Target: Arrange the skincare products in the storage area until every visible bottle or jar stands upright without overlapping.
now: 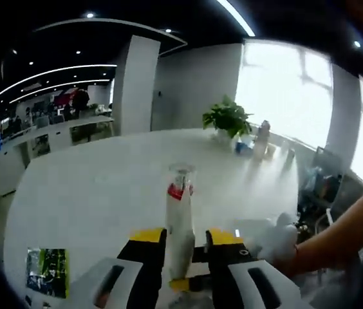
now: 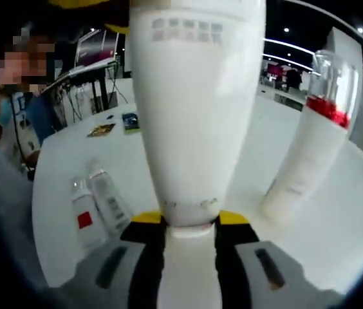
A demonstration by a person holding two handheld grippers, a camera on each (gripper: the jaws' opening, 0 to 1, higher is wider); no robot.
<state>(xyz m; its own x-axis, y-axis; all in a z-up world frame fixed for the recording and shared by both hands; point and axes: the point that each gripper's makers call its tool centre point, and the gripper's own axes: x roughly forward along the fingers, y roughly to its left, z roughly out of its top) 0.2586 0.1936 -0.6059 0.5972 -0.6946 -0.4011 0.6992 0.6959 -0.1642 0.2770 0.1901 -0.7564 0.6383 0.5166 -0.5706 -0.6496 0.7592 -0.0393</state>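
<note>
Clamping both grippers: left gripper (image 1: 186, 252) on red-collared bottle (image 1: 180, 225), right gripper (image 2: 189, 233) on white bottle (image 2: 194, 109); lower vertically, release only once base sits flat.

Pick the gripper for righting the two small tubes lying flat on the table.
Neither is free. Right is closer: the two tubes lie just left of its fingers, but it must first set down its white bottle. Left gripper holds the red-collared bottle.

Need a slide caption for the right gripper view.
Right claw clamps a white bottle; a red-banded bottle stands nearby; two tubes lie flat.
</note>
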